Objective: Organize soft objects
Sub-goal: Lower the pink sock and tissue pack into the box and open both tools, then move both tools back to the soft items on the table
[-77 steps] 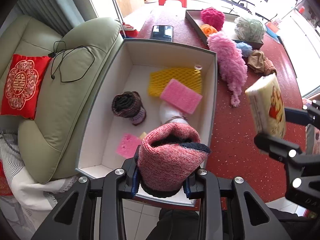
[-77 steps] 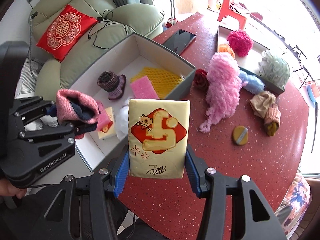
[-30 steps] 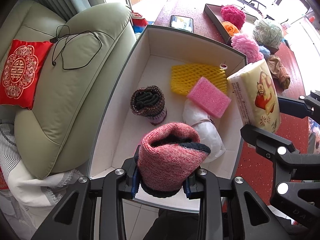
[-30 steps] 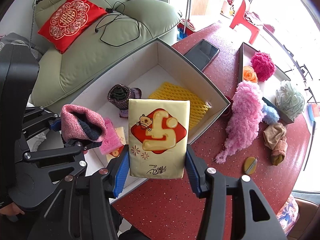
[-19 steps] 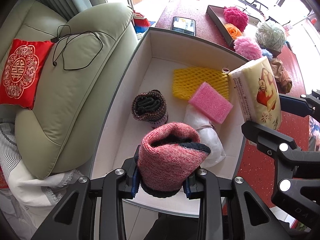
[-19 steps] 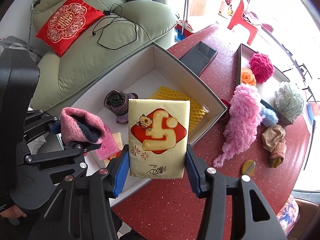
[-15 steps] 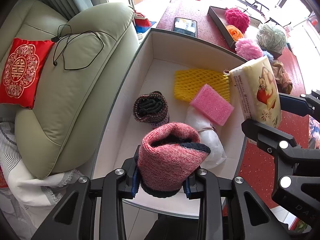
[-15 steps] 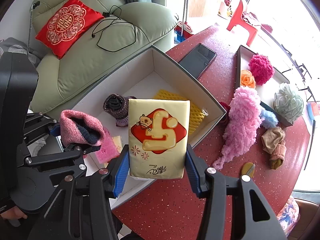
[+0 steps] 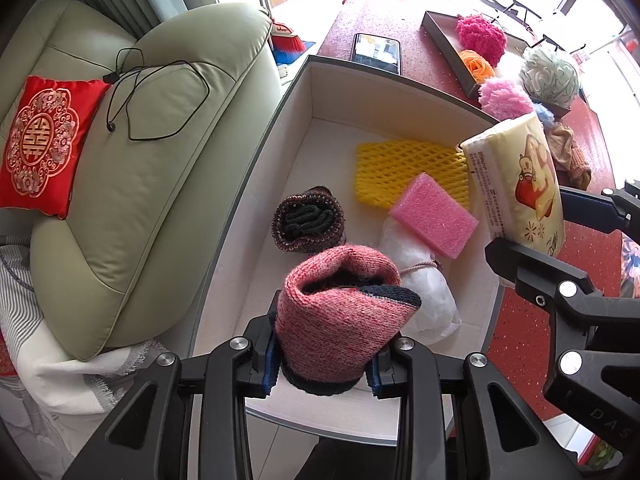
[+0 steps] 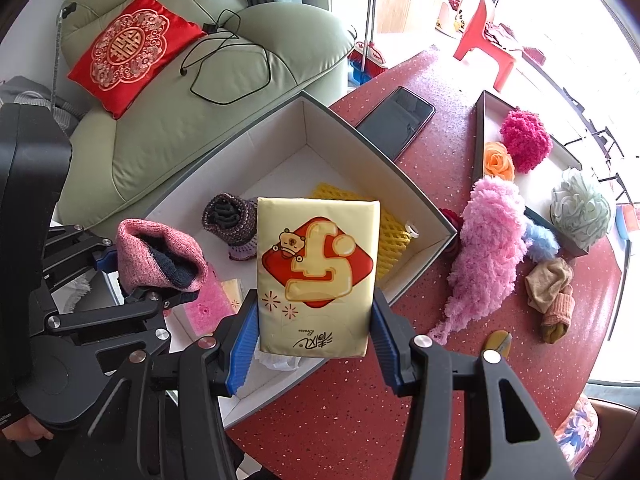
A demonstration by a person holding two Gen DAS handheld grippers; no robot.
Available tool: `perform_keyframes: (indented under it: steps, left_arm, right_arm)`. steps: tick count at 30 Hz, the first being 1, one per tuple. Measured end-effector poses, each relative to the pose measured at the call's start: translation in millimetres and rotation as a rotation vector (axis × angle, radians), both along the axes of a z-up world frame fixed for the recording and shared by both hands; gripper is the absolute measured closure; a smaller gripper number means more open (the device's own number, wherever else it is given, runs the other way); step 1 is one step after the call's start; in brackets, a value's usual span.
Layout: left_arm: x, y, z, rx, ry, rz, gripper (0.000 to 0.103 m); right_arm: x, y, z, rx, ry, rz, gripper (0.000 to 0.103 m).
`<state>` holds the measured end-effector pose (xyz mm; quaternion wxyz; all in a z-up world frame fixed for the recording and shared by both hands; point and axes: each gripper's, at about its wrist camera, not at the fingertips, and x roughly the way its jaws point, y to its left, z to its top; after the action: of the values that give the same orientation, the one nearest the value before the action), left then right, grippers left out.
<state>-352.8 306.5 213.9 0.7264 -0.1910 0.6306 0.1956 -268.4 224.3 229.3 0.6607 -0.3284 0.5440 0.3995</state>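
My left gripper is shut on a rolled pink knit sock, held above the near end of the open white box. My right gripper is shut on a yellow tissue pack, held upright over the box's right side; the pack also shows in the left wrist view. In the box lie a yellow foam net, a pink sponge, a dark rolled sock and a white bundle.
On the red table lie a phone, a pink fluffy piece, a tan cloth and a tray with pompoms. A green sofa with a red cushion stands left of the box.
Both grippers have moved left and forward from beside the box to over it, each still holding its object. The tissue pack is now above the box's right wall.
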Motion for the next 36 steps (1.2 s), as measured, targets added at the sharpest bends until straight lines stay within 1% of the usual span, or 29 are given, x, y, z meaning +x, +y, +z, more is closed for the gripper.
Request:
perform_keyframes:
  steps: [2,9,24,26,27,28,29,30,31,32,36]
  left_arm:
    - [0,4,-2,-0.018,-0.003,0.009,0.069]
    - [3,7,-7,-0.018,0.000,0.019,0.069]
    - [13,12,-13,-0.022,0.010,0.007,0.069]
    - [13,12,-13,-0.015,0.011,0.019,0.068]
    - [13,13,-13,-0.015,0.015,0.028,0.065]
    - [13,14,-15,-0.026,0.018,0.035,0.056]
    - [13,14,-16,-0.039,0.022,0.038,0.025]
    - [13,14,-17,-0.039,0.024,0.041,0.008]
    - [13,13,-16,-0.026,0.020,0.042,0.008]
    - [13,12,-14,-0.019,0.015,0.036,0.008]
    - [11,8,-14,-0.030,0.008,0.028,0.008]
  right_arm:
    - [1,1,-1,-0.004,0.000,-0.002,0.048]
    - [6,5,-4,-0.016,-0.002,-0.005,0.048]
    - [12,25,-6,-0.020,-0.011,0.019,0.048]
    - [11,26,-7,-0.022,-0.010,0.020,0.047]
    - [11,27,-7,-0.023,-0.007,0.018,0.047]
    - [12,26,-7,-0.025,-0.003,0.013,0.046]
    - [13,26,-8,-0.026,0.012,0.004,0.040]
    - [14,27,-9,-0.027,0.030,-0.003,0.035]
    - [15,26,-10,-0.026,0.035,-0.007,0.028]
    - [15,25,-10,-0.026,0.028,-0.008,0.026]
    - [16,15,-8,-0.023,0.018,-0.024,0.026]
